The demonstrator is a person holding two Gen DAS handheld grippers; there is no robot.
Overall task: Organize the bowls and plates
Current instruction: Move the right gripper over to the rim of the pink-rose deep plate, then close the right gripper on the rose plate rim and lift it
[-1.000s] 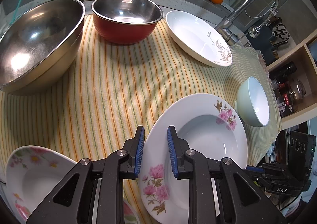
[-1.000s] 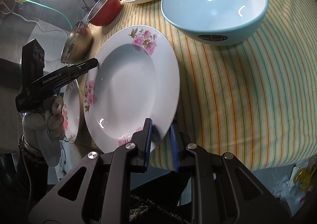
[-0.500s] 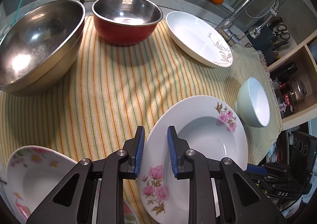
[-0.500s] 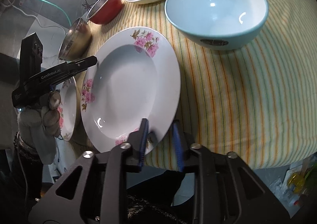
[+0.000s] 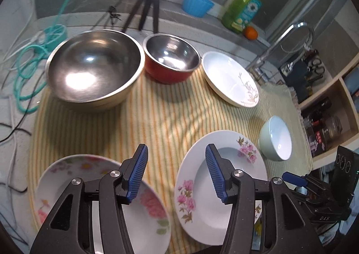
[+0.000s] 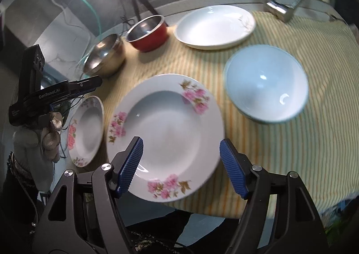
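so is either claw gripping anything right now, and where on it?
Nothing is held. The left claw and right claw both stand wide open above the pink-flowered plate, which lies free on the striped cloth.

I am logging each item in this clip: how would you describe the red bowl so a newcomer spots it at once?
Start from the striped cloth on the counter and look to its far edge, nearest the tripod. There the red bowl sits between the big steel bowl and the white plate. It is the only dish with a red outside, and its inside is shiny metal.
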